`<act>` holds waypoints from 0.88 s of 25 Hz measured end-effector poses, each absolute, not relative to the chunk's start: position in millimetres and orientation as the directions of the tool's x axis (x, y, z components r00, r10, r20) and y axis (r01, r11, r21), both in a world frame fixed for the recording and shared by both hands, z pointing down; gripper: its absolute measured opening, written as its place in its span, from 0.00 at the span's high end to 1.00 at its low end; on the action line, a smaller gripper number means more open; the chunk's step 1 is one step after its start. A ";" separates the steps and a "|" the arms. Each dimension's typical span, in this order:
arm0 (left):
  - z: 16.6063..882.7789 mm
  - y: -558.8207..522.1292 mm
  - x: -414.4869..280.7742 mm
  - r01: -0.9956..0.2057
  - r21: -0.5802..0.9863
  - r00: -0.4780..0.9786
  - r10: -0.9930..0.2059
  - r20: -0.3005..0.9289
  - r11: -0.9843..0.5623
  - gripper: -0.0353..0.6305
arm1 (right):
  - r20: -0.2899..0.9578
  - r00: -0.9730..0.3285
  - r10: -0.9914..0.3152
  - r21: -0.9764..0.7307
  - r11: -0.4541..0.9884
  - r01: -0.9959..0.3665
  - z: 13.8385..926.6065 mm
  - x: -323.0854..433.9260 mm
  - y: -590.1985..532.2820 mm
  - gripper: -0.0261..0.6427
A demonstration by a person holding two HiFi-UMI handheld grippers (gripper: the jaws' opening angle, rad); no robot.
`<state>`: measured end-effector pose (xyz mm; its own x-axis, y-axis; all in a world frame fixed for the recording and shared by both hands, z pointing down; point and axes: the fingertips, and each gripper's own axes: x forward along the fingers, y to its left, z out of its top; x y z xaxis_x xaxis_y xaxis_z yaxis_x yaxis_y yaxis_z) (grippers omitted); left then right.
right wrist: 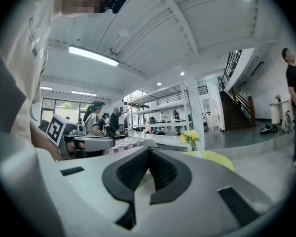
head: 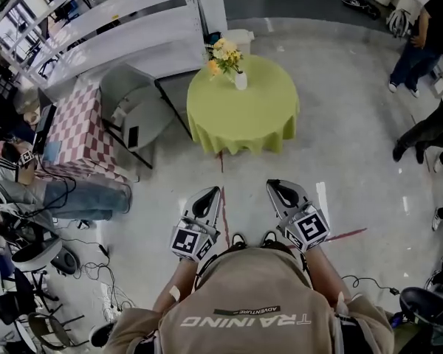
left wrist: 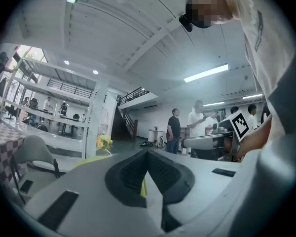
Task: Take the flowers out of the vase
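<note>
I see yellow and orange flowers (head: 224,55) standing upright in a small white vase (head: 241,80), which sits near the far edge of a round green-draped table (head: 244,120).

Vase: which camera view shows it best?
The head view: the white vase stands in full sight on the green table, holding flowers. The right gripper view shows it small and far; the left gripper view shows only the flowers.

The left gripper (head: 207,195) and right gripper (head: 282,189) point forward side by side, roughly level, on bare forearms (head: 179,285). All 2 pairs of jaws are closed, gripping nothing.
</note>
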<state>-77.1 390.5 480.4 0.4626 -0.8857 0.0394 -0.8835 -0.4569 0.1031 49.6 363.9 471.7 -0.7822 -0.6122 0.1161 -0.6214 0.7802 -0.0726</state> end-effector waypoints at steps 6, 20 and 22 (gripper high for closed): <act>493.5 372.7 -104.6 -0.873 0.122 0.480 -0.876 0.041 -0.472 0.93 | 0.127 -0.759 -0.638 -0.066 0.758 -0.649 482.1 27.0 349.7 0.96; 492.1 264.4 -89.5 -0.867 0.130 0.491 -0.869 0.061 -0.481 0.93 | 0.151 -0.767 -0.624 -0.059 0.769 -0.637 489.4 32.6 245.1 0.96; 490.7 238.5 -82.8 -0.871 0.130 0.483 -0.873 0.063 -0.473 0.93 | 0.157 -0.781 -0.604 -0.043 0.786 -0.617 492.9 34.9 219.3 0.96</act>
